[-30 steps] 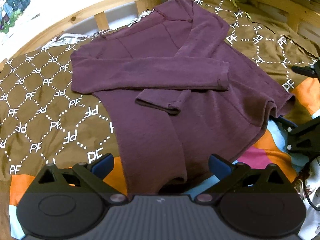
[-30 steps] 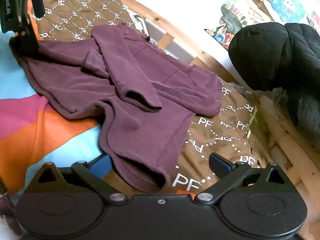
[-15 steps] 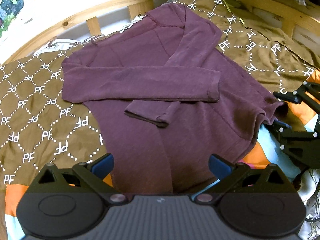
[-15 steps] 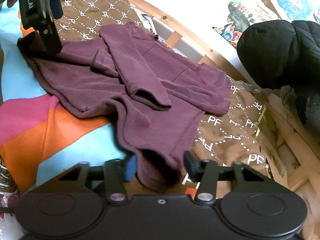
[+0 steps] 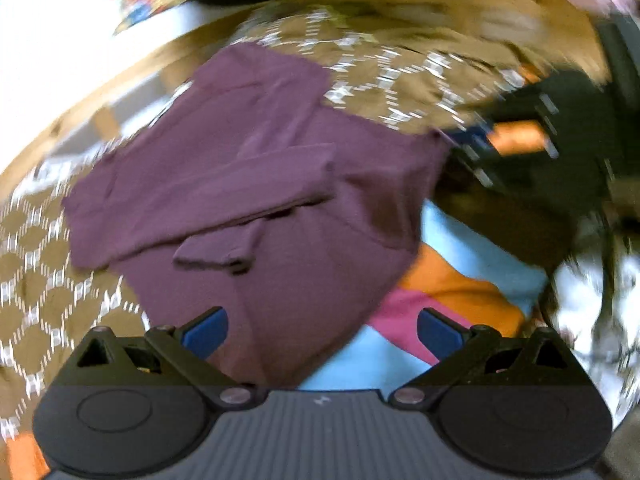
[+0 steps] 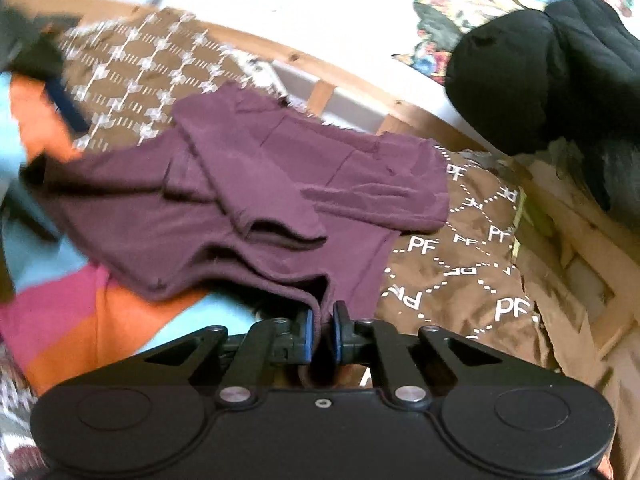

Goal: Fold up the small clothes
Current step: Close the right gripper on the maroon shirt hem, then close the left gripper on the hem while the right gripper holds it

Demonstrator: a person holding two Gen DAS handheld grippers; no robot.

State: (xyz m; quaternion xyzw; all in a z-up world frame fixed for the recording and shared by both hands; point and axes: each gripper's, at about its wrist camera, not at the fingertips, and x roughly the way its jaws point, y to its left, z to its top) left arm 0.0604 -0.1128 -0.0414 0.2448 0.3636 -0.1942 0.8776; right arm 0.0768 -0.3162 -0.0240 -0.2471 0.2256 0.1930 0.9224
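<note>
My right gripper [image 6: 321, 330] has just been closing and its blue pads now pinch a bunched corner of the hem of the dark purple long-sleeved knit top [image 6: 256, 204], which lies spread on the brown quilted bedcover printed with white PF lettering [image 6: 472, 264], its lower part over the bright orange, pink and pale blue blanket [image 6: 92, 320], both sleeves already crossed over the chest. My left gripper [image 5: 322, 328] stands wide with nothing between its fingers, the other hem corner lying just below and between them, not yet gripped (that view is badly smeared, so I cannot judge how close the pads are to the cloth). The main risk I see is lifting on one side only: with the right corner held and the left free, the body would drag across the cover and the crossed sleeves would slip out of place. The right pinch also looks to take a thick gather rather than a flat edge, so the fold line may come out skewed or the knit may creep out of the pads. If my left pads close too deep they could catch the blanket along with the hem. The wooden slatted bed frame [image 6: 352, 92] and the black padded jacket [image 6: 532, 72] sit well apart from the garment and should not interfere.
</note>
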